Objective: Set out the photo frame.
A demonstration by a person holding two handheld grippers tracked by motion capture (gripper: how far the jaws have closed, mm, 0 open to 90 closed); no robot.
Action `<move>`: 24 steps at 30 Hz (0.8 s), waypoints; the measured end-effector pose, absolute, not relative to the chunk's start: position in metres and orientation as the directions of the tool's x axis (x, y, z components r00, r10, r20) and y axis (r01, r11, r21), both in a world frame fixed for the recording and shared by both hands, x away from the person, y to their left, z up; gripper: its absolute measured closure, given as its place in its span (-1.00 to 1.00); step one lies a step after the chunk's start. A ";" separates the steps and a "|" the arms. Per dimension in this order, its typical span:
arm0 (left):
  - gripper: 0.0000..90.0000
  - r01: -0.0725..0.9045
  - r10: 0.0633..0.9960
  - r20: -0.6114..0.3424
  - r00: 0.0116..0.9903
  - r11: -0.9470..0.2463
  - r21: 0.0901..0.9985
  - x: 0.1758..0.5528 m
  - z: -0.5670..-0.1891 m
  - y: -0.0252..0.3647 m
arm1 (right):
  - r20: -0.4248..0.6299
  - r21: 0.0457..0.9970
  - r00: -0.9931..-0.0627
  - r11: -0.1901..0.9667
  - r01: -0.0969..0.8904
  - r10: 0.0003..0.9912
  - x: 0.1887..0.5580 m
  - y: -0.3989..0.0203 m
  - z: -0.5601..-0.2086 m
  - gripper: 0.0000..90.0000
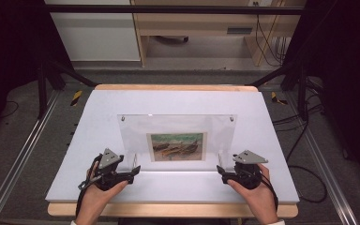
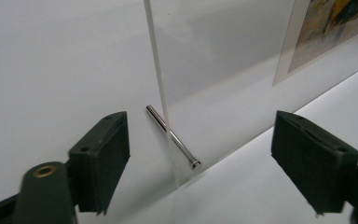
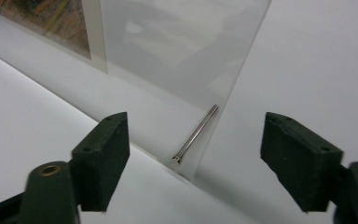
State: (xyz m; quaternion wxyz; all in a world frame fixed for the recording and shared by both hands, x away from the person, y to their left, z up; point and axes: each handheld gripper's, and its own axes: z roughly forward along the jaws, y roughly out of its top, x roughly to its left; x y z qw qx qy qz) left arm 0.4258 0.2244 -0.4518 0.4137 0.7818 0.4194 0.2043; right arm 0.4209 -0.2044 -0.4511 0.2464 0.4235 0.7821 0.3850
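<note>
**Claws open at the frame's lower corners**

Both claws stood wide open, gripping nothing: left gripper (image 1: 136, 169) and right gripper (image 1: 220, 169) flanked the upright clear acrylic picture frame (image 1: 176, 123) mid-worktop (image 1: 98, 117), its small silver standoff pin (image 2: 172, 136) between the left jaws.

clear acrylic frame (image 1: 178, 136) w/ green-brown boat print (image 1: 176, 146), white table (image 1: 98, 112), black tools

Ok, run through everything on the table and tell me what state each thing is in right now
Frame: standing upright on the table, picture inside, free of both claws.
Picture: sandwiched in the clear frame, facing the person.
Left pin: pushed through the frame's lower corner.
Right pin: pushed through the other lower corner.
Left claw: open, at the frame's corner.
Right claw: open, at the opposite corner.
</note>
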 end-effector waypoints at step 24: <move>-0.72 0.466 0.855 -0.003 0.518 -0.279 0.840 0.427 -0.451 0.274 | -0.066 0.803 -0.451 0.315 0.505 0.890 0.403 -0.243 -0.455 -0.70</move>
